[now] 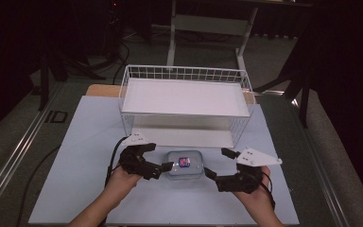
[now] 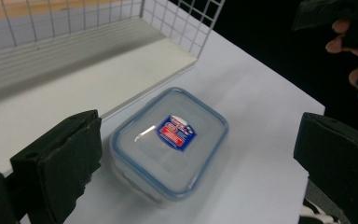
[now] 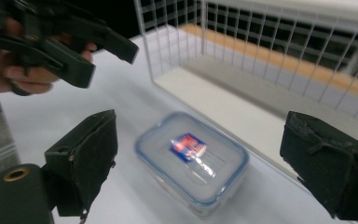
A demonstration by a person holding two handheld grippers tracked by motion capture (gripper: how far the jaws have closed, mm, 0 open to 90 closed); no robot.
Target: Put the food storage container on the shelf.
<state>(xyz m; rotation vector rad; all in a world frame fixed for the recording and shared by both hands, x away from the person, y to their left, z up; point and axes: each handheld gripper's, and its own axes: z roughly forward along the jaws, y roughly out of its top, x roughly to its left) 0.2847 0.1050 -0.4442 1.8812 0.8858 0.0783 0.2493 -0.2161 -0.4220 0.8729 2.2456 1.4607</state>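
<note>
1. High view: clear lidded container [image 1: 185, 164] lying flat on the white table [image 1: 85, 142], just in front of the wire basket shelf [image 1: 185, 101]. Long axis running side to side, parallel to the shelf's front edge; lid up, blue-red label [image 1: 185, 162] near the centre. Left gripper [image 1: 162, 162] just beside the container's left end, jaws spread, nothing pinched. Right gripper [image 1: 217, 163] near the container's right end, jaws spread, clear of it. Bare table open in front of the container; shelf base close behind it.

2. Left gripper view: container [image 2: 170, 140] between and beyond the two black pads [image 2: 65, 163], untouched. Shelf base edge [image 2: 121, 100] near the container's far corner; table edge [image 2: 279, 79] well apart on the other side.

3. Right gripper view: container [image 3: 193, 161] lying between the widely spread pads [image 3: 86, 158], no contact. Shelf mesh [image 3: 177, 32] beyond the container; left gripper [image 3: 105, 58] above the container's far end.
</note>
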